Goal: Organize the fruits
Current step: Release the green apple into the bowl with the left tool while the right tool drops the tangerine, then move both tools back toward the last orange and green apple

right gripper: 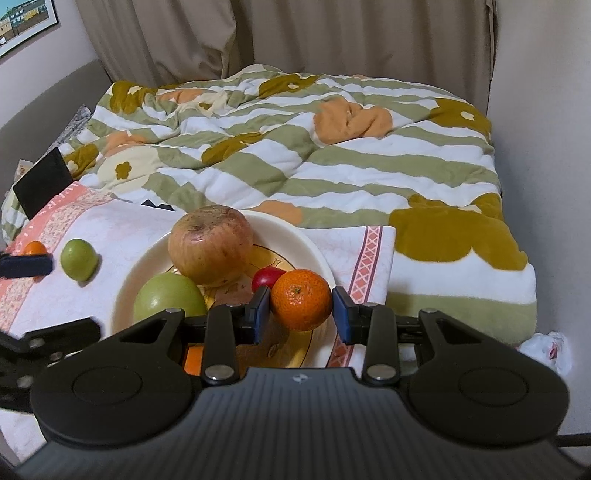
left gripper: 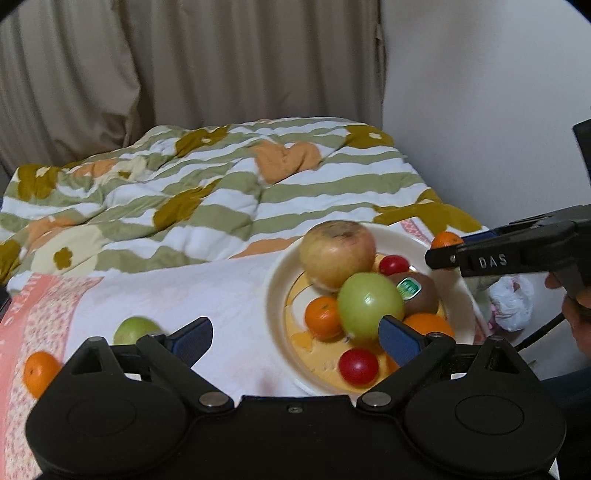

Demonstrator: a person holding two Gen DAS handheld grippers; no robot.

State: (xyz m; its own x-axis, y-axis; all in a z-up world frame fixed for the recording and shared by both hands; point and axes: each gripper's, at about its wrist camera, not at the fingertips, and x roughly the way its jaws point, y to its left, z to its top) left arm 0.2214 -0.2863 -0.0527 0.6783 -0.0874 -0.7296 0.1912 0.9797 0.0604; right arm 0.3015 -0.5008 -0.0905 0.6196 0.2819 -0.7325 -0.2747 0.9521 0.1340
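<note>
Bedroom setting: striped floral quilt (right gripper: 295, 155) under beige curtains (right gripper: 295, 33), with a pale cloth (left gripper: 207, 288) spread at the near edge and a cream plate (right gripper: 317, 254) sitting on it. Heaped on the plate: big apple (right gripper: 211, 245) at 12 o'clock, green fruit (right gripper: 168, 297) at 8 o'clock, kiwi (left gripper: 415, 291) with sticker, red tomato (left gripper: 358, 366) at 6 o'clock in the left view, plus a second tomato (right gripper: 266, 277) and more mandarins. Off the plate, at 9 o'clock on the cloth: small green fruit (right gripper: 79, 264) and a loose mandarin (left gripper: 40, 373). Right gripper (right gripper: 300, 308) hovering over the plate's 4 o'clock rim with a mandarin (right gripper: 301, 299) between its blue pads; left pad touching the peel, right pad seemingly a sliver off, so grip looks loose or just releasing — hard to tell. Left gripper (left gripper: 295, 338) spread wide and empty, low over the cloth near the plate's 8 o'clock edge. Mandarin judged light, thin-skinned, slightly squashy and round: best taken across its widest middle with gentle pressure, since a hard squeeze would likely bruise or split it and an off-centre pinch could let it roll. Pile likely unstable; a nudge could shift the green fruit.
</note>
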